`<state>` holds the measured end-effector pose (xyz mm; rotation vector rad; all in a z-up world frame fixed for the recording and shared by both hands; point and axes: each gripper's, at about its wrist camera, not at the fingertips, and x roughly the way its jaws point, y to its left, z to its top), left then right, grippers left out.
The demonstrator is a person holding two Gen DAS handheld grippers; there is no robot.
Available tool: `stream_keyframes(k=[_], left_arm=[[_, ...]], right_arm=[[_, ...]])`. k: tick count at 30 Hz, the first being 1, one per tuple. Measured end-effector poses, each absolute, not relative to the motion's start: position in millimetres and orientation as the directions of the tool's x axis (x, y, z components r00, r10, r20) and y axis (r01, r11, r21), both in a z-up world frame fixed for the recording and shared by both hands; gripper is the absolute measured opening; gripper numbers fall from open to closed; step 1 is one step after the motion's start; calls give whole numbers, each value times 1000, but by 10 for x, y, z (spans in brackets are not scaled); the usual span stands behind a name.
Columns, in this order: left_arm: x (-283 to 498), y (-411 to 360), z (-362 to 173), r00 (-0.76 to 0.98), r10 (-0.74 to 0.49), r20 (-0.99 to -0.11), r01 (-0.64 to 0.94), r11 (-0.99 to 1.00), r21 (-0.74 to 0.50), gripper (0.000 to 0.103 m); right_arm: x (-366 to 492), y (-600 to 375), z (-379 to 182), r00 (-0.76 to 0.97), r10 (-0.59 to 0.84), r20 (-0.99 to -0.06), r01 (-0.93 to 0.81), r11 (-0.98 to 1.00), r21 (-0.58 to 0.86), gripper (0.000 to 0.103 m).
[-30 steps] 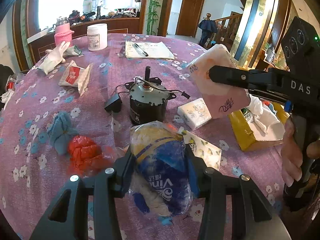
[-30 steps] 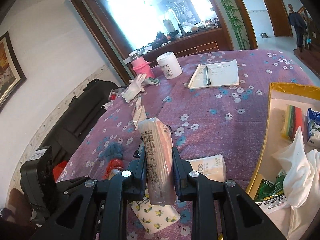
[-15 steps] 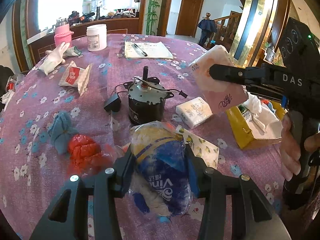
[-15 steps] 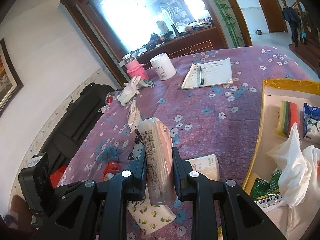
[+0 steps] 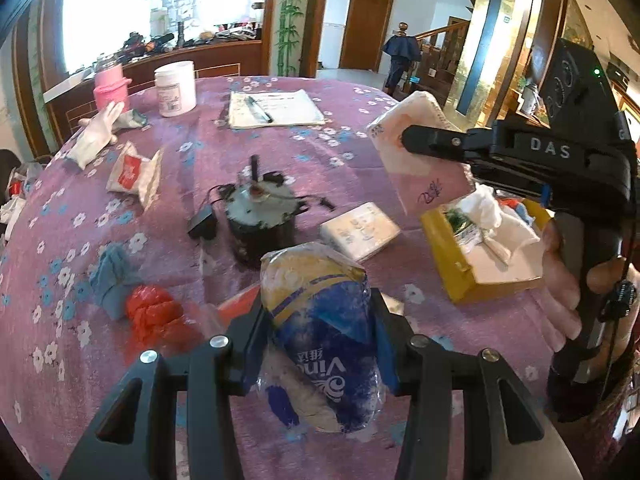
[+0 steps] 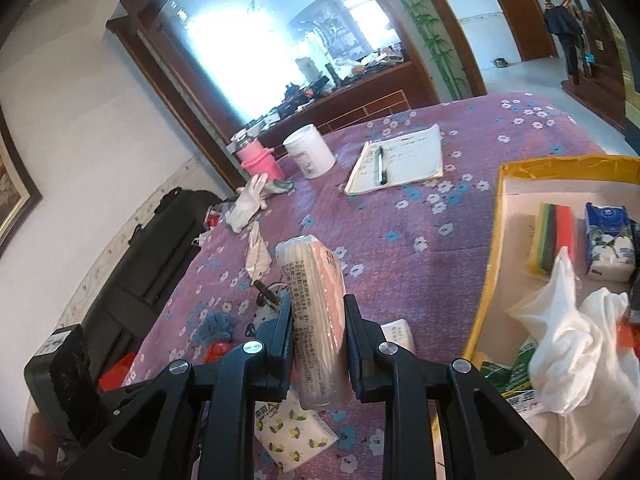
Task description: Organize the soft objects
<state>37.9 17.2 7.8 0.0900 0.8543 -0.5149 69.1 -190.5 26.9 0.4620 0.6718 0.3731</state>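
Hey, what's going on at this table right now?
A person is sorting soft items with two handheld grippers. The left gripper clamps a blue and yellow tissue pack; the right gripper holds a pink tissue pack in the air beside the yellow box, which already holds sponges and tissues.

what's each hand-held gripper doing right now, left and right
Left hand-held gripper: closed on the blue tissue pack.
Right hand-held gripper: closed on the pink tissue pack.
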Motion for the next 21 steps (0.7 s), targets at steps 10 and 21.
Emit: stream_keyframes(k=[10, 21], left_arm=[[427, -499, 331, 476, -466, -746, 566, 812, -147, 45], [585, -1432, 207, 383, -491, -783, 650, 745, -150, 45]], right_arm=[[539, -2683, 305, 818, 358, -450, -8, 789, 614, 24], [366, -3415, 149, 853, 152, -500, 259, 708, 657, 23]])
